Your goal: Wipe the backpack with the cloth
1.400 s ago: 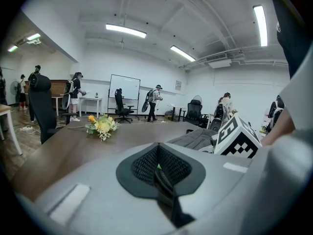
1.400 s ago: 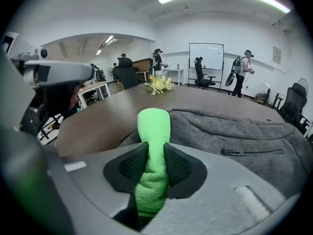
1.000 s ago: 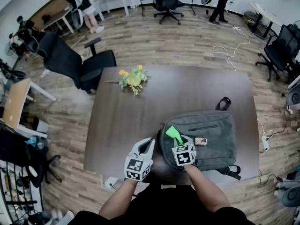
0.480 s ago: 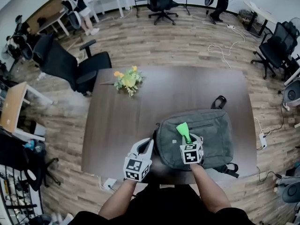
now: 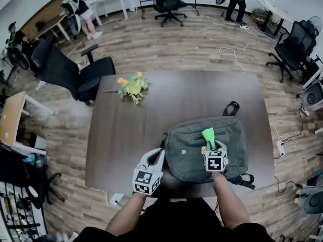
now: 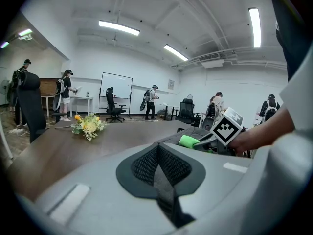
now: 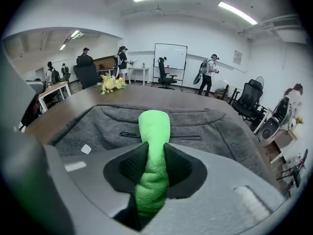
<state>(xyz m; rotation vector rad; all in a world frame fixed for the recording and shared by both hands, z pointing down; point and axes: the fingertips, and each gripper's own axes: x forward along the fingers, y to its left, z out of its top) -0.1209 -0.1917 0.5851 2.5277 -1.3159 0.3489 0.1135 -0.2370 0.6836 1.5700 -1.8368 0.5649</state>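
A grey backpack (image 5: 202, 145) lies flat on the near right part of the dark table (image 5: 151, 120). My right gripper (image 5: 211, 146) is over its right half, shut on a rolled green cloth (image 5: 208, 136) that sticks out past the jaws onto the fabric. In the right gripper view the cloth (image 7: 153, 153) is pinched between the pads, with the backpack (image 7: 205, 131) and its zip right below. My left gripper (image 5: 155, 159) hovers at the backpack's left edge, jaws shut with nothing in them. From the left gripper view the cloth (image 6: 188, 141) and the backpack (image 6: 168, 137) show to the right.
A bunch of yellow flowers (image 5: 131, 88) lies on the far left of the table. Black office chairs (image 5: 75, 74) stand around, with cables on the wooden floor (image 5: 242, 54) behind. Several people stand at the far desks.
My right gripper has carried the green cloth rightward across the backpack, from its left part to its right half. The left gripper has stayed in place.
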